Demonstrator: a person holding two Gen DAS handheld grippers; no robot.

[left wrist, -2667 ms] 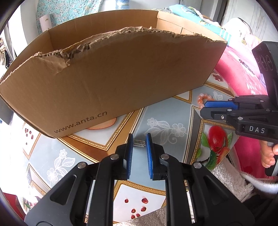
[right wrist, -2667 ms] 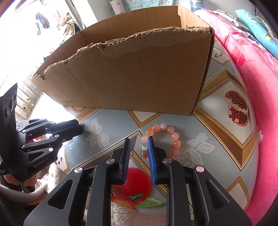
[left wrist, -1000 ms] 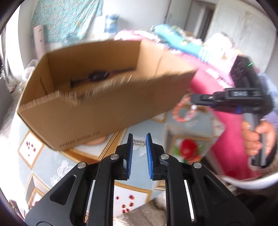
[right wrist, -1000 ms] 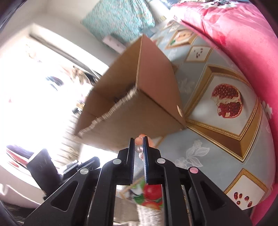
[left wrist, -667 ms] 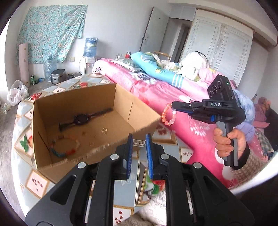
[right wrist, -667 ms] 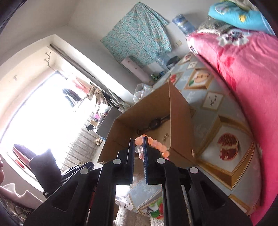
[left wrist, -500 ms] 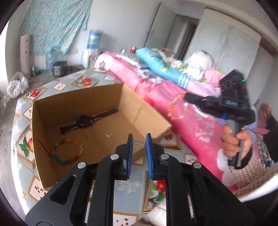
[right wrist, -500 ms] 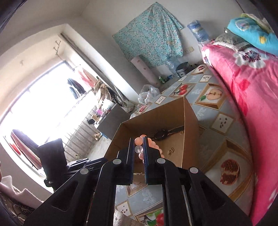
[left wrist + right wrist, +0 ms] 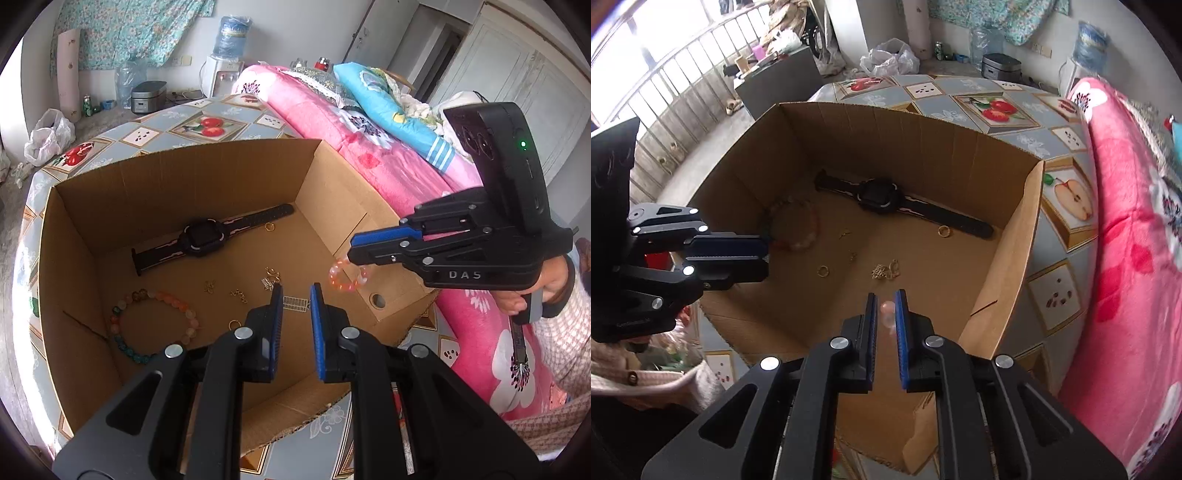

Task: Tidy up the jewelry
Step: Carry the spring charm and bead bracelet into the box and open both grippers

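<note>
An open cardboard box (image 9: 92, 273) (image 9: 1015, 236) stands on the patterned table. Inside lie a black watch (image 9: 201, 238) (image 9: 882, 195), a multicolour bead bracelet (image 9: 147, 325) and several small gold pieces (image 9: 236, 291). My left gripper (image 9: 295, 301) hovers over the box, shut on a small silver clip (image 9: 295, 303). My right gripper (image 9: 886, 310) is over the box's right side with the pink bead bracelet (image 9: 347, 275) (image 9: 888, 314) hanging blurred below its jaws, which stand slightly apart.
A pink floral bedspread (image 9: 369, 155) (image 9: 1126, 240) runs along the table's right side. The tablecloth (image 9: 990, 99) shows fruit tiles beyond the box. A water dispenser (image 9: 225, 62) and rice cooker (image 9: 147, 96) stand on the floor behind.
Both grippers rose from the table with their pieces and moved over the open box. The right gripper's jaws have parted a little and the pink bracelet now blurs beneath them.
</note>
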